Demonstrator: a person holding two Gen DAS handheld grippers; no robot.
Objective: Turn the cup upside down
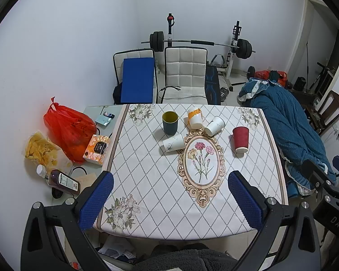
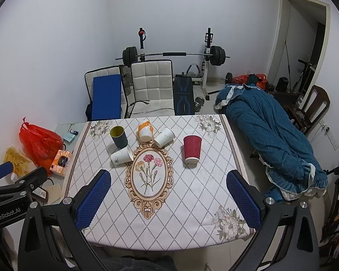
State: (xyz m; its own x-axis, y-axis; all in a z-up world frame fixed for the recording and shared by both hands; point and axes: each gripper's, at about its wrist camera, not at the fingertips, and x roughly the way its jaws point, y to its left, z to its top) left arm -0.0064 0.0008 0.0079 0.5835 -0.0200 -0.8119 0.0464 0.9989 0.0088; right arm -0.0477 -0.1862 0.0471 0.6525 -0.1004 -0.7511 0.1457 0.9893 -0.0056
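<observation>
Both grippers hang over the near edge of the table with the diamond-patterned floral cloth (image 1: 147, 176), each spread wide and holding nothing. Beyond the left gripper (image 1: 170, 199), ahead of its fingers, stands an upright dark teal cup with a yellow inside (image 1: 170, 122); two white paper cups (image 1: 173, 142) (image 1: 214, 125) and an orange-and-white cup (image 1: 195, 117) lie tipped near it. Ahead of the right gripper (image 2: 168, 199), nearer its right finger, a red ribbed paper cup (image 2: 192, 149) sits mouth-down, apart from the rest.
</observation>
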